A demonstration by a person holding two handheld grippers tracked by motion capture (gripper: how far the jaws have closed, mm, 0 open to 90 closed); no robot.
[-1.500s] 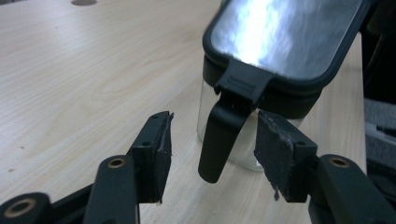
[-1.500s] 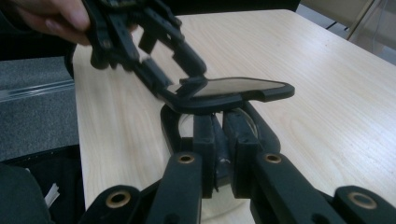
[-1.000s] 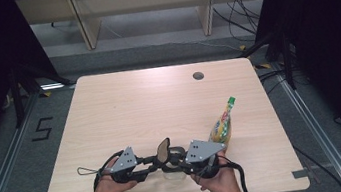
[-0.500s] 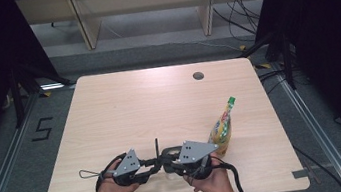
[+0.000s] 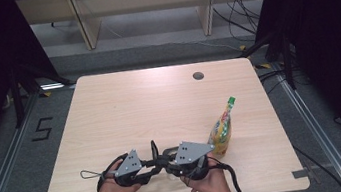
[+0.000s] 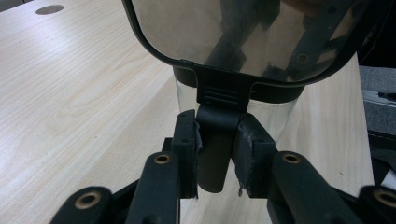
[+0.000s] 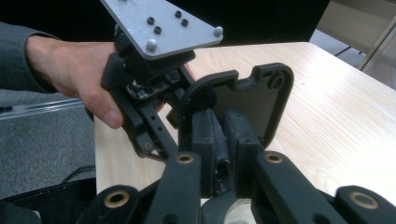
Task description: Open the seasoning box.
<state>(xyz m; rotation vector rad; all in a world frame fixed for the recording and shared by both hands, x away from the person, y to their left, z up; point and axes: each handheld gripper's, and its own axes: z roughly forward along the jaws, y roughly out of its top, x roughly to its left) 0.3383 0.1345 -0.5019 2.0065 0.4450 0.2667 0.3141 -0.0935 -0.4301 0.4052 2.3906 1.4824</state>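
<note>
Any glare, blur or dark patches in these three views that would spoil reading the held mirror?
High view: table evenly lit, surroundings black, the mirror tiny between the grippers. Left gripper view: mirror fills the top, cut off by the frame, showing dim, soft reflections, no harsh glare. Right gripper view: its dark back lacks detail; jaws slightly soft.

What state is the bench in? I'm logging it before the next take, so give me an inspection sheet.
Surface: light wooden table with a round cable hole.
Job's things: black-framed mirror, held between both grippers.
Clutter: green-capped bottle lying near the right edge.
Grippers: left gripper shut on the mirror's black stem; right gripper shut on its frame.
Cables: right gripper's cable trails off the near edge.
Surroundings: shelf legs, floor cables, taped 5.
</note>
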